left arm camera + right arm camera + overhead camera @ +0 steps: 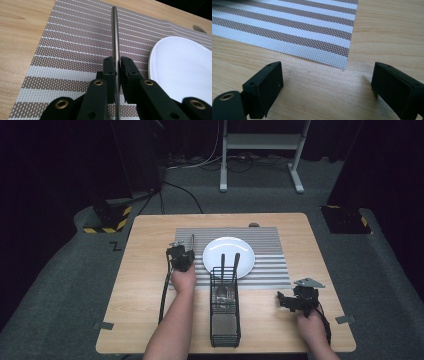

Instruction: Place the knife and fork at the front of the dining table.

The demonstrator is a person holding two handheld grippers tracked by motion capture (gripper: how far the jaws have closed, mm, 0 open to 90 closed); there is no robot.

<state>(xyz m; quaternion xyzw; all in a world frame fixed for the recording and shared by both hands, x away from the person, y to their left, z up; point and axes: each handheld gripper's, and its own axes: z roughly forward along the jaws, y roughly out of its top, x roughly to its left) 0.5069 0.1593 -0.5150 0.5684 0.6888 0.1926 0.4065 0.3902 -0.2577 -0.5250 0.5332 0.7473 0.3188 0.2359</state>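
My left gripper (188,251) (118,62) is shut on a slim metal piece of cutlery (192,240) (115,32), seen edge-on, whose free end points away over the striped placemat (270,240) (75,45). It is just left of the white plate (229,251) (182,65). My right gripper (283,301) (325,75) is low over the bare wooden table (150,285) at the front right, open with nothing between its jaws. The placemat's near right corner (287,27) lies just beyond it.
A black wire cutlery basket (225,330) stands at the centre front. Two dark handles (235,262) stick out of it over the plate's near rim. A small dark object (254,225) (200,28) sits past the placemat's far edge.
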